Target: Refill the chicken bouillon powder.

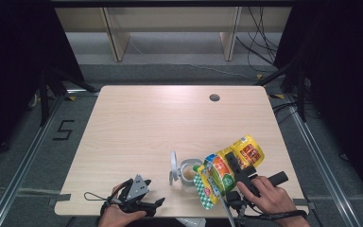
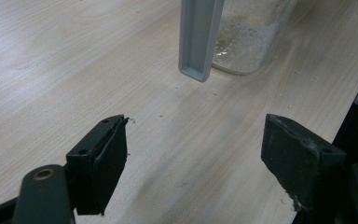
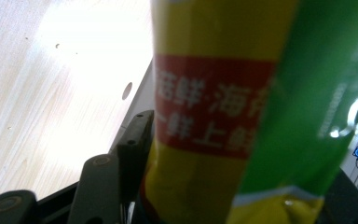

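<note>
Pinching tilted snack packet over jar, right gripper, left gripper spread.

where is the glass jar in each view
High view: the glass jar stands at the table's near edge, centre, beside the snack bag.
Left gripper view: top centre, behind its grey lid.
Right gripper view: I can't find it.
Shared landmark: the wooden table.

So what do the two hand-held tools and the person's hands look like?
Both tools are black. The left tool carries a grey three-cornered plate on top, and a thin black cable loop trails from it. The right tool has a thick black handle. The right wrist wears a black strap.
</note>
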### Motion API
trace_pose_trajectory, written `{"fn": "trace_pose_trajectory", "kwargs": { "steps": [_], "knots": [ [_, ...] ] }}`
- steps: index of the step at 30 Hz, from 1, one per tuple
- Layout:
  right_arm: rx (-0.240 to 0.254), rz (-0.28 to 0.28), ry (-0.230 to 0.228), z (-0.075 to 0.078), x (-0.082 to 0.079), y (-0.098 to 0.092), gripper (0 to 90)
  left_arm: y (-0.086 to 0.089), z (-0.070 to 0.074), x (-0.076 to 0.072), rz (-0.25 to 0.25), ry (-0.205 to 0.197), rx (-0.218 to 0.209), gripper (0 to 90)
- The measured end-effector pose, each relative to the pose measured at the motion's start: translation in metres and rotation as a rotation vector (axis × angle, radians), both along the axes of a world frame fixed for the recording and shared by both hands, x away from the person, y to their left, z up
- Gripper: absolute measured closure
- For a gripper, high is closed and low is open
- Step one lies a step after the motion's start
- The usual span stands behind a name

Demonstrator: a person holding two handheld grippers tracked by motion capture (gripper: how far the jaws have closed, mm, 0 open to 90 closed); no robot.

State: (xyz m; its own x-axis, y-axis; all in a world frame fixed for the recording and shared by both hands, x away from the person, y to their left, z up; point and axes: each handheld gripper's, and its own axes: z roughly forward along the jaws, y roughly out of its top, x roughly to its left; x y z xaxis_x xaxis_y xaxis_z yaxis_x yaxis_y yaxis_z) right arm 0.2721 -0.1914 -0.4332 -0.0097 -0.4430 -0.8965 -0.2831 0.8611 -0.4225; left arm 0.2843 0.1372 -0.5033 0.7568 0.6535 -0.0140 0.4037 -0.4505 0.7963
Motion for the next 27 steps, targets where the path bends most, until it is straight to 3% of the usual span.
{"fn": "trace_pose_trajectory", "kwargs": {
  "steps": [4, 5, 22, 24, 27],
  "knots": [
    [0.025, -0.013, 0.003, -0.0006, -0.0006, -0.0003, 47.8, -0.0002, -0.0001, -0.0001, -0.001, 0.001, -0.004, 22.3],
    [0.002, -0.006, -0.004, 0.0003, -0.0005, -0.0005, 47.9, 0.0001, 0.0000, 0.0000, 0.000, -0.001, 0.000, 22.3],
    [0.016, 0.000, 0.001, -0.0020, -0.0005, -0.0025, 48.4, 0.0008, 0.0006, 0.0001, -0.005, -0.012, 0.010, 22.3],
    [-0.008, 0.007, -0.008, 0.0004, -0.0003, -0.0008, 48.4, 0.0009, 0.0007, 0.0002, -0.005, -0.011, 0.009, 22.3],
    [-0.002, 0.003, -0.005, 0.0000, -0.0007, -0.0016, 48.4, 0.0009, 0.0008, 0.0002, -0.008, -0.015, 0.012, 22.3]
  ]
}}
